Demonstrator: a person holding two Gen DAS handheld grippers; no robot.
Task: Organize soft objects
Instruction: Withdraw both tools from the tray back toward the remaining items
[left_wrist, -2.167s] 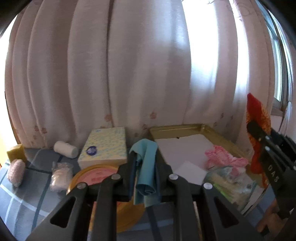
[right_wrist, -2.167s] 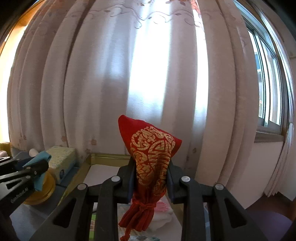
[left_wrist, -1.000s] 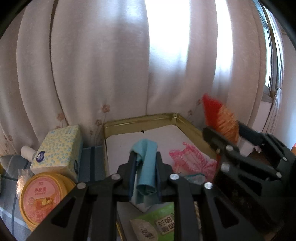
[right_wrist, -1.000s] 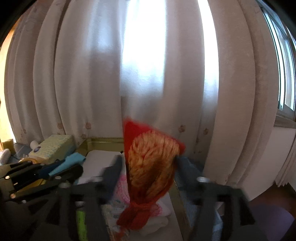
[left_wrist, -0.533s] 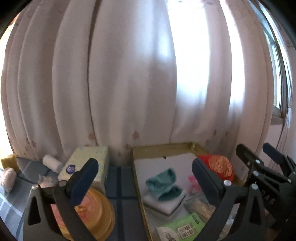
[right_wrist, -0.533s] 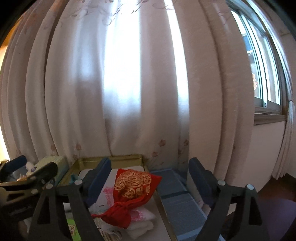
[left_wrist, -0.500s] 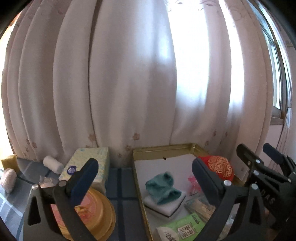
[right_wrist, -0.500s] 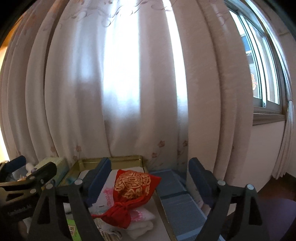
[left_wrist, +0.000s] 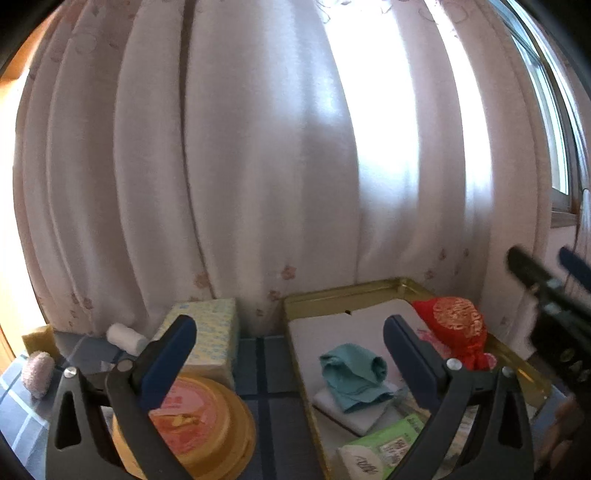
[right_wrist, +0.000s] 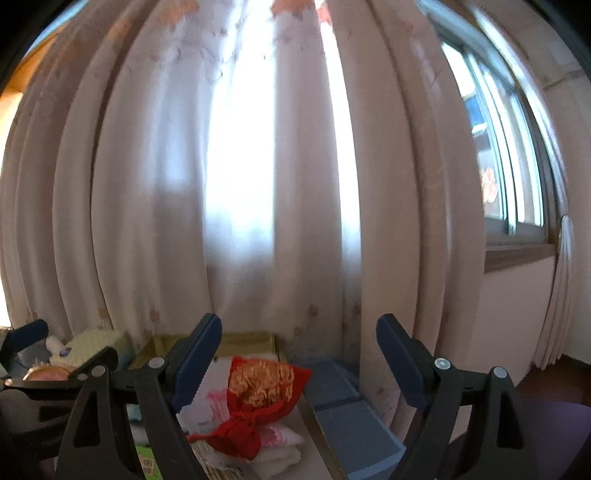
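Note:
A gold tray holds a crumpled teal cloth on a white folded cloth, a red and gold pouch on a pink cloth, and a green wipes pack. My left gripper is open and empty, above the table's left of the tray. My right gripper is open and empty, raised above the red pouch and the tray. The right gripper also shows at the right edge of the left wrist view.
Left of the tray stand a yellow tissue box, a round orange tub, a white roll, a pink roll and a yellow sponge. A curtain hangs close behind. A window is at the right.
Both grippers have opened and let go: the teal cloth and the red pouch now lie in the tray. Both grippers have since lifted and drawn back a little.

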